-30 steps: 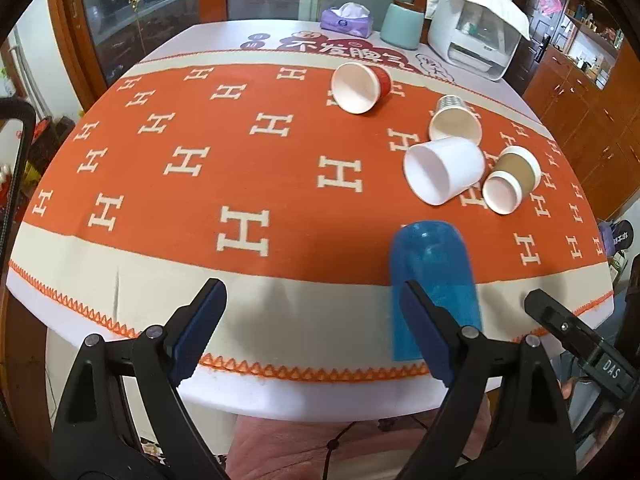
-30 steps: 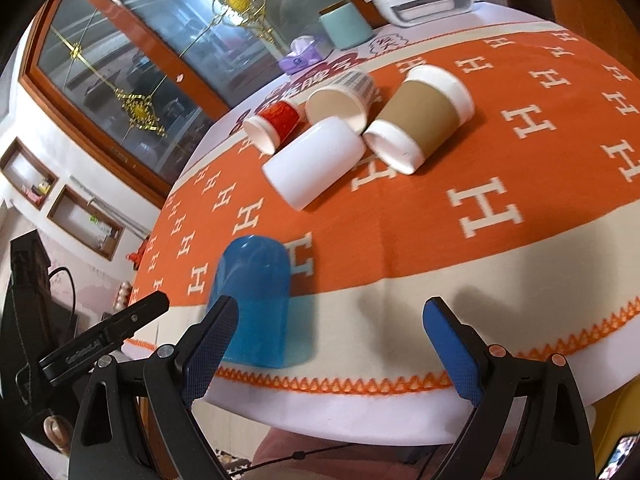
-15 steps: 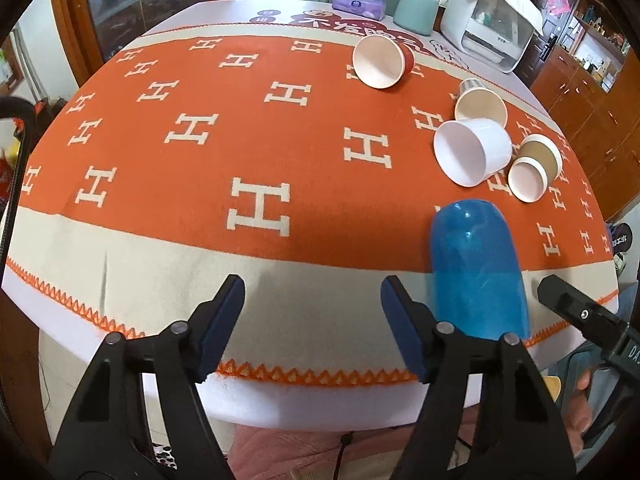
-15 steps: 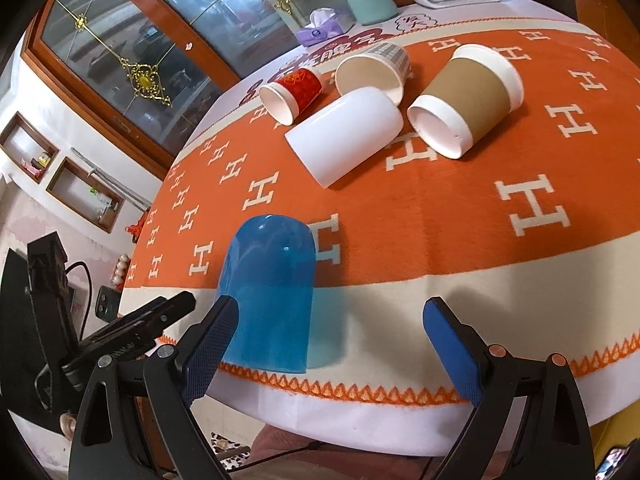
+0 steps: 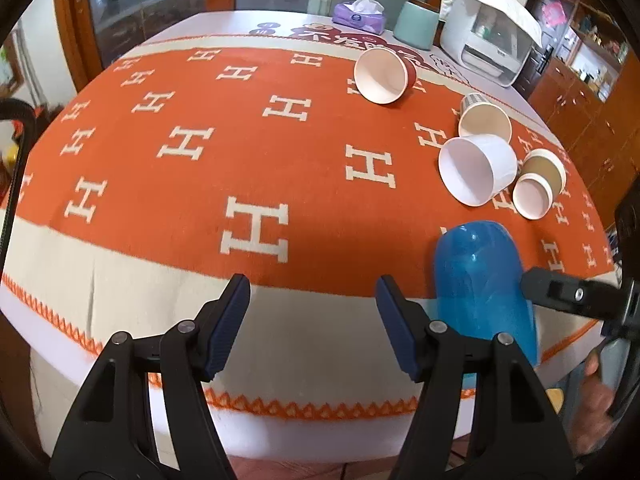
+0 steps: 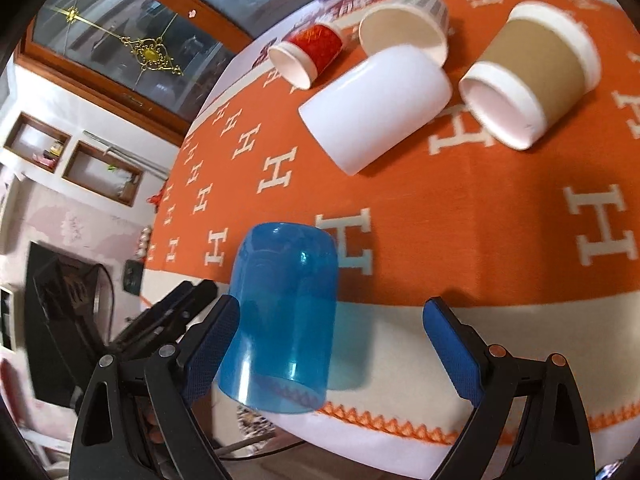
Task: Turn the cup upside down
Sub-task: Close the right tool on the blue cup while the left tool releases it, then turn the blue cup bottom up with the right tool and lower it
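A translucent blue cup point(image 5: 484, 292) stands upside down, mouth down, on the cream border of the orange table cloth point(image 5: 248, 152) near the front edge. It also shows in the right wrist view point(image 6: 280, 316). My left gripper point(image 5: 312, 320) is open and empty, just left of the cup. My right gripper point(image 6: 332, 344) is open, and the cup stands close by its left finger point(image 6: 212, 344); I cannot tell if they touch.
Several paper cups lie on their sides further back: a white one point(image 5: 476, 168), a brown one point(image 5: 538, 184), a striped one point(image 5: 482, 118) and a red one point(image 5: 384, 76). A tissue box point(image 5: 358, 14), a teal container point(image 5: 414, 24) and a white appliance point(image 5: 488, 32) stand at the far edge.
Both grippers have moved closer to the table. The blue cup now sits nearer my right gripper's left finger. The cup itself has stayed in place, upside down.
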Motion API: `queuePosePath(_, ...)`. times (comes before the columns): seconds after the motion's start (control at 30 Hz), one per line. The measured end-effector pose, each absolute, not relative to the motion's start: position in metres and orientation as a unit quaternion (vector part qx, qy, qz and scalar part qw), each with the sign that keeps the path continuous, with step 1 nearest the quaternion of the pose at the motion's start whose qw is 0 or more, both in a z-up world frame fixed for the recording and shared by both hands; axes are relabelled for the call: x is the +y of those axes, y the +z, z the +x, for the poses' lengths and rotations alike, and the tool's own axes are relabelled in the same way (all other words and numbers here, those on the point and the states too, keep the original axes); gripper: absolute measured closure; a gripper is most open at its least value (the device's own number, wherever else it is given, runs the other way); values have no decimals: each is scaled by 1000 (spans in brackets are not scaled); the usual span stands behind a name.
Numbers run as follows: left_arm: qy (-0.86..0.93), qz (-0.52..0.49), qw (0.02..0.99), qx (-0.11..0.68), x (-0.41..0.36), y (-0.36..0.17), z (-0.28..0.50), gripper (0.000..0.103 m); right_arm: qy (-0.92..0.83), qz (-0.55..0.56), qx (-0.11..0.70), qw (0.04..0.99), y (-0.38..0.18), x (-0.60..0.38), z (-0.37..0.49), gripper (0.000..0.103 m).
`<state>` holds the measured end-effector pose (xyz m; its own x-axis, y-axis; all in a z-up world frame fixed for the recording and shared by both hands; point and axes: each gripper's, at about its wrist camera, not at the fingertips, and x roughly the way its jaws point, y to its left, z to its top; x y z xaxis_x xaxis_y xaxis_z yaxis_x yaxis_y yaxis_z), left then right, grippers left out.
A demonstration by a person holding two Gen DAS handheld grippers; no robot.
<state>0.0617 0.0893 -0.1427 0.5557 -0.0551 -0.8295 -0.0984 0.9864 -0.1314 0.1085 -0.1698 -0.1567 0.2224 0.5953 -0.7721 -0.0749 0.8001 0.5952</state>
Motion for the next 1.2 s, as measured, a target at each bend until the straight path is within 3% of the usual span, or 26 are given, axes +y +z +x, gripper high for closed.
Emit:
queuePosePath(0.17, 6, -84, 875, 477, 91, -145, 68, 40, 264, 238, 605, 712, -164, -154, 126, 17)
queuePosePath(0.3, 5, -78, 874, 480, 92, -147, 70, 40, 282, 243, 620, 691, -172, -141, 133, 31)
queuePosePath(0.6, 2, -69, 875, 479, 88, -146, 72, 40, 278, 244, 598, 711, -163, -151, 120, 34)
queuePosePath(1.2, 1, -39, 894, 446, 58, -127, 76, 40, 197, 77, 347, 914, -109, -154, 67, 34)
